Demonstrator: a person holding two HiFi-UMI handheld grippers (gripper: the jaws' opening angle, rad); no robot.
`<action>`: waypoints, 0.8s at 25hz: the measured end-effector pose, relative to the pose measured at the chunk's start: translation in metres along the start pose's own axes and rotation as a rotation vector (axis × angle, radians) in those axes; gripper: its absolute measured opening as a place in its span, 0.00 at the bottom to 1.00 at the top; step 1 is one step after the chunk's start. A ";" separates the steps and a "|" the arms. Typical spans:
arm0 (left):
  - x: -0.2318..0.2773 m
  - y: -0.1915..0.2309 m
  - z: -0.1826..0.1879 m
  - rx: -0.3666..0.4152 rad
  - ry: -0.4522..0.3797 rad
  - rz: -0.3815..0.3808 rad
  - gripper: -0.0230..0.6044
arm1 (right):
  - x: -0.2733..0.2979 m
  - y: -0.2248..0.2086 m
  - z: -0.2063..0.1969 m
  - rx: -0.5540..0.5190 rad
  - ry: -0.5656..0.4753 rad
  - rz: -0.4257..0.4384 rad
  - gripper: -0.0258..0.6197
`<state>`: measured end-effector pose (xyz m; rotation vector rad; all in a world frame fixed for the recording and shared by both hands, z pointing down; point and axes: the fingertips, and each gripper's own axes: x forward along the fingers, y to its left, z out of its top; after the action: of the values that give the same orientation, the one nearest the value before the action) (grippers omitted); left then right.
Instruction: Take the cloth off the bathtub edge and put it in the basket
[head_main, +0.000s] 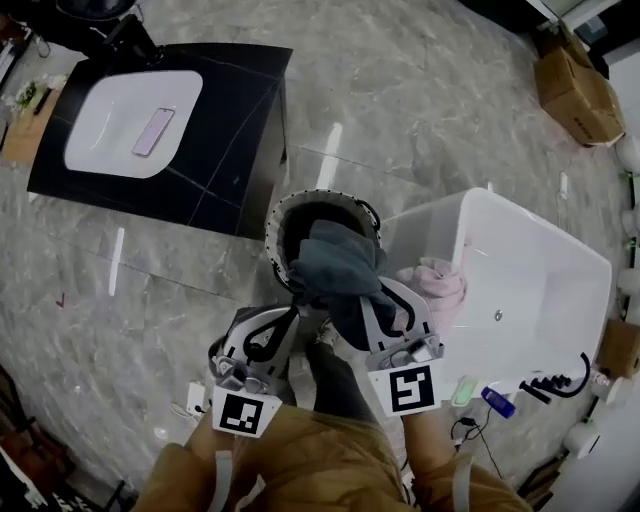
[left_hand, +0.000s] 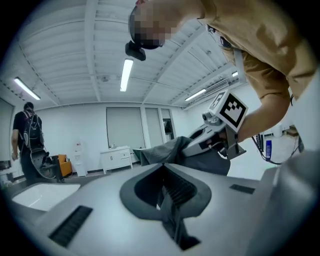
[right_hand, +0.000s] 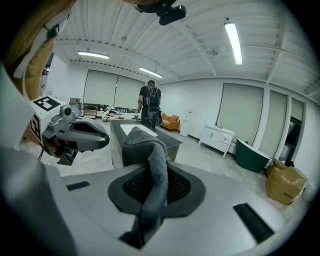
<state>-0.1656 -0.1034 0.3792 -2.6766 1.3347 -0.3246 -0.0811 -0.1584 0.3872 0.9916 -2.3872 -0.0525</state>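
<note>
A dark grey cloth (head_main: 340, 265) hangs over the round dark basket (head_main: 285, 215) on the floor beside the white bathtub (head_main: 545, 300). My right gripper (head_main: 378, 292) is shut on it. In the right gripper view the cloth (right_hand: 151, 155) is pinched between the jaws of the right gripper (right_hand: 149, 202) and folds over above them. A pink cloth (head_main: 440, 278) lies on the bathtub's near edge. My left gripper (head_main: 288, 318) is held beside the basket. Its jaws meet with nothing between them in the left gripper view (left_hand: 167, 200), where the grey cloth (left_hand: 167, 150) also shows.
A black vanity with a white sink (head_main: 130, 120) and a phone (head_main: 153, 132) stands at the upper left. Cardboard boxes (head_main: 575, 90) sit at the upper right. Bottles (head_main: 497, 400) and a black faucet (head_main: 560, 382) are by the tub. A person (right_hand: 150, 102) stands far off.
</note>
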 end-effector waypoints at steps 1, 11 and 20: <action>0.004 -0.002 -0.017 0.000 0.000 0.007 0.05 | 0.012 0.003 -0.019 0.013 0.014 0.008 0.11; 0.061 -0.038 -0.209 -0.016 0.028 -0.025 0.05 | 0.155 0.027 -0.223 0.114 0.095 -0.002 0.11; 0.081 -0.058 -0.321 0.000 0.058 -0.073 0.05 | 0.235 0.055 -0.376 0.119 0.237 0.042 0.11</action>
<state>-0.1541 -0.1406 0.7127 -2.7411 1.2538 -0.4140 -0.0632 -0.2116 0.8303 0.9442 -2.2127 0.2130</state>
